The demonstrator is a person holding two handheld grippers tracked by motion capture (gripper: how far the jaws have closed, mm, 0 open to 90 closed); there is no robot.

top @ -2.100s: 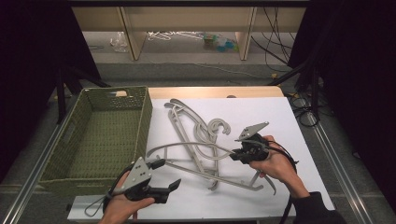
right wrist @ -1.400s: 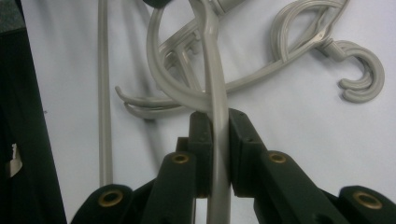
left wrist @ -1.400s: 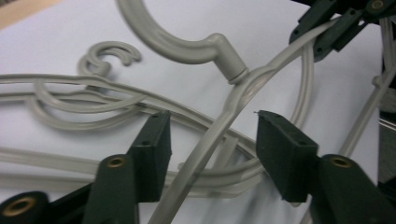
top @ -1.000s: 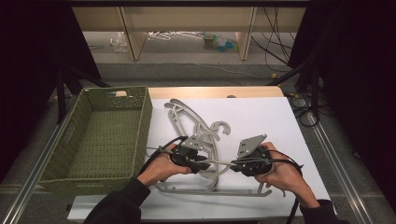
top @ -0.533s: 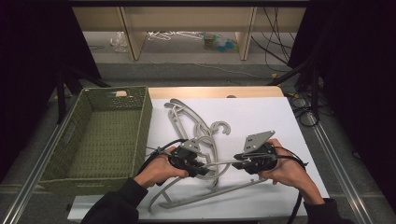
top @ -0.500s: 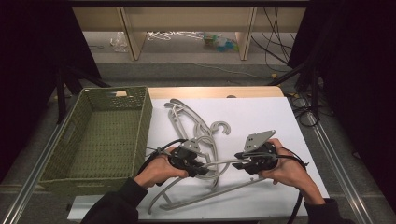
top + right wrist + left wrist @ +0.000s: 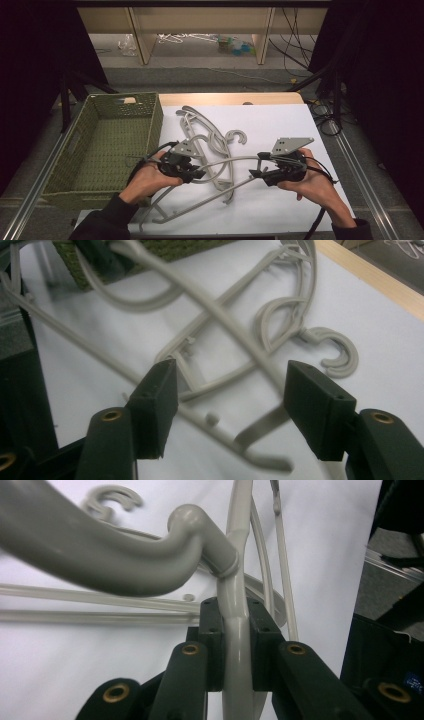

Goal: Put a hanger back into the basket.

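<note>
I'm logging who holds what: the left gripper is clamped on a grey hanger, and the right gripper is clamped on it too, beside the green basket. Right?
Not quite. The right gripper is not clamped: the right gripper view shows its jaws apart, having just been opening, not pressing the bar between them. The left gripper is shut on the grey hanger, near the green basket.

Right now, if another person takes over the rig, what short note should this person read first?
Left gripper: shut on the grey hanger, clamped on its neck just below the hook, one end lifted off the sheet.
Right gripper: its jaws have just been opening; they are apart, the hanger's arm passes between them but the pads do not press it.
Other hangers lie tangled on the white sheet. Green basket stands at the left, with no hanger inside.
Done: one hanger gripped and raised. Left: probably carry it to the basket, then the others.
</note>
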